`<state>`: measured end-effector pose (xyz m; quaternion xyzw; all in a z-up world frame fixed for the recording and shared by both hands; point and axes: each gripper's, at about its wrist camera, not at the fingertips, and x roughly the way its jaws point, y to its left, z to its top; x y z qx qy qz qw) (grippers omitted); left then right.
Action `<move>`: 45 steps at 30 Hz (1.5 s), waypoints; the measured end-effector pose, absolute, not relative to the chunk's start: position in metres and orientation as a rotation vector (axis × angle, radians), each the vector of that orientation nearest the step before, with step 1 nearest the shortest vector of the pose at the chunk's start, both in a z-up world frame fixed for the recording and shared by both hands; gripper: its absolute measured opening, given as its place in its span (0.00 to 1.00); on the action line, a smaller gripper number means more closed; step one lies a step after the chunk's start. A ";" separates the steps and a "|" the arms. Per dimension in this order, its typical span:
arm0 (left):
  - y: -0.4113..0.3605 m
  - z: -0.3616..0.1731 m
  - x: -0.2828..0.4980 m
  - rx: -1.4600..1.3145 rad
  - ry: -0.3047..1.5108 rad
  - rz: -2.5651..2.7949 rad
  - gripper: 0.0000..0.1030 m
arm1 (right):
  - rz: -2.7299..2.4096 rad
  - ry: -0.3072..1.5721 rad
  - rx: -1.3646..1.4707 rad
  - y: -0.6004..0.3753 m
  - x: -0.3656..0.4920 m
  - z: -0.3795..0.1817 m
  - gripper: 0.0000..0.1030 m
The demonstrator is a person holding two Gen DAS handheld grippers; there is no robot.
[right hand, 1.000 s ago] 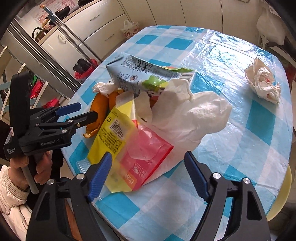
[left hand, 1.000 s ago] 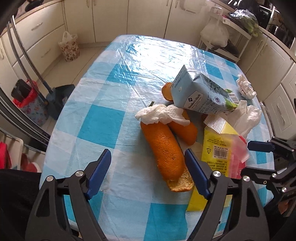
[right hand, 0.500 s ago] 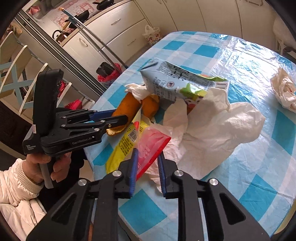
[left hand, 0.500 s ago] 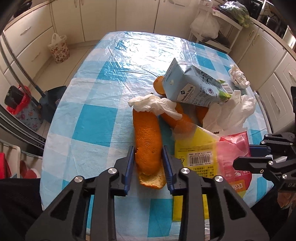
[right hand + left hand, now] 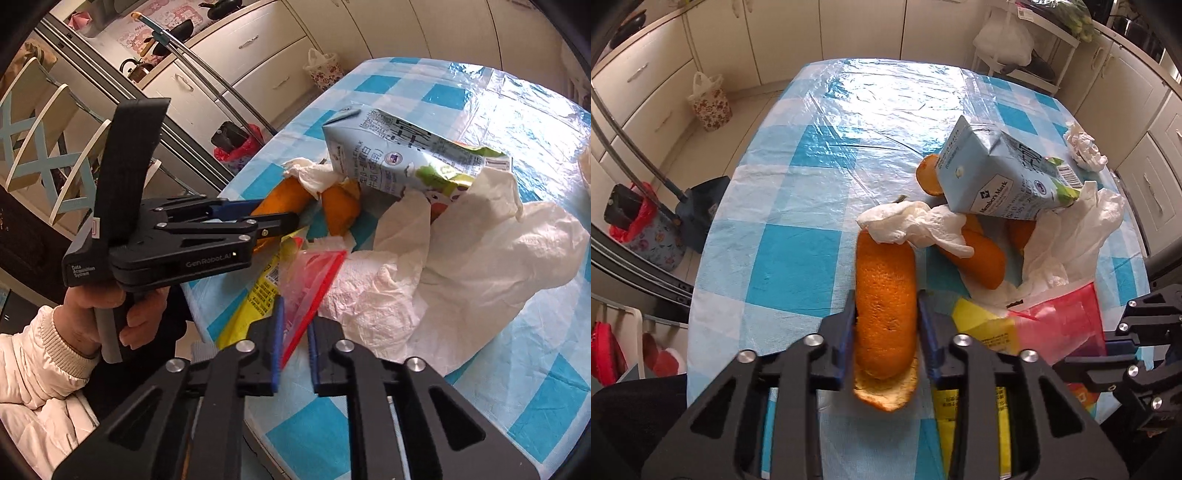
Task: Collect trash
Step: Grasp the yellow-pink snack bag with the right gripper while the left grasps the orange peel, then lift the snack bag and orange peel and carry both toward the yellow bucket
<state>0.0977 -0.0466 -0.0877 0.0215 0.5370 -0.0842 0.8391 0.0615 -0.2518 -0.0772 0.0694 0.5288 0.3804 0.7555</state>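
Observation:
A long orange peel [image 5: 884, 280] lies on the blue-checked table [image 5: 798, 266]. My left gripper [image 5: 886, 306] is closing on the peel's near end, and its pads press both sides. A white tissue [image 5: 916, 221] drapes the peel's far end. Beyond lie a second peel [image 5: 982, 258] and a tipped blue milk carton [image 5: 997, 177]. My right gripper [image 5: 295, 325] is shut on the corner of a red-and-yellow plastic wrapper [image 5: 314, 273] at the table's near edge. A big white napkin [image 5: 461, 266] spreads beside it.
A crumpled tissue ball [image 5: 1084, 147] sits at the far right of the table. On the floor to the left stand a bin with a red liner [image 5: 639, 229], a dustpan [image 5: 701, 206] and a floral bag [image 5: 711, 107]. Cabinets ring the room.
Both grippers went from wide open to closed. The left one moved forward and closed on the orange peel; the right one closed on the wrapper's corner, which now stands lifted.

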 end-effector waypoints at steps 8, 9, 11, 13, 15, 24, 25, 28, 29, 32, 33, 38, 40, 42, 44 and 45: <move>-0.047 -0.077 0.082 0.098 1.153 -0.236 0.20 | 0.776 1.086 0.169 -0.279 0.067 -0.058 0.03; -0.048 -0.075 0.080 0.106 1.154 -0.243 0.20 | 0.761 1.073 0.185 -0.286 0.069 -0.055 0.03; -0.047 -0.072 0.074 0.117 1.158 -0.260 0.20 | 0.743 1.052 0.207 -0.293 0.072 -0.049 0.03; -0.046 -0.068 0.068 0.118 1.159 -0.272 0.20 | 0.725 1.028 0.230 -0.302 0.074 -0.044 0.03; -0.043 -0.064 0.061 0.117 1.153 -0.275 0.20 | 0.712 1.009 0.248 -0.307 0.076 -0.040 0.03; -0.034 -0.015 0.041 0.043 0.966 -0.224 0.20 | 0.688 0.927 0.300 -0.320 0.076 -0.022 0.03; -0.034 -0.011 0.040 0.031 0.948 -0.228 0.20 | 0.687 0.917 0.307 -0.322 0.076 -0.021 0.03; -0.038 -0.002 0.040 -0.002 0.902 -0.246 0.20 | 0.686 0.882 0.331 -0.328 0.074 -0.014 0.03; -0.042 -0.001 0.040 -0.009 0.891 -0.252 0.20 | 0.685 0.872 0.337 -0.329 0.074 -0.012 0.03; -0.055 -0.001 0.043 -0.029 0.870 -0.274 0.20 | 0.680 0.838 0.360 -0.338 0.070 -0.005 0.03; -0.062 -0.001 0.043 -0.034 0.863 -0.281 0.21 | 0.677 0.827 0.370 -0.341 0.069 -0.003 0.03; -0.092 -0.004 0.047 -0.034 0.853 -0.312 0.21 | 0.653 0.797 0.399 -0.356 0.064 0.000 0.03; -0.102 -0.004 0.046 -0.030 0.850 -0.323 0.21 | 0.637 0.788 0.404 -0.363 0.062 0.000 0.03; -0.111 -0.004 0.046 -0.021 0.844 -0.332 0.21 | 0.620 0.778 0.410 -0.369 0.059 0.001 0.03; -0.119 -0.003 0.045 -0.013 0.838 -0.338 0.21 | 0.607 0.767 0.424 -0.377 0.058 0.001 0.03; -0.123 -0.002 0.044 -0.008 0.832 -0.341 0.21 | 0.603 0.761 0.430 -0.380 0.057 0.002 0.03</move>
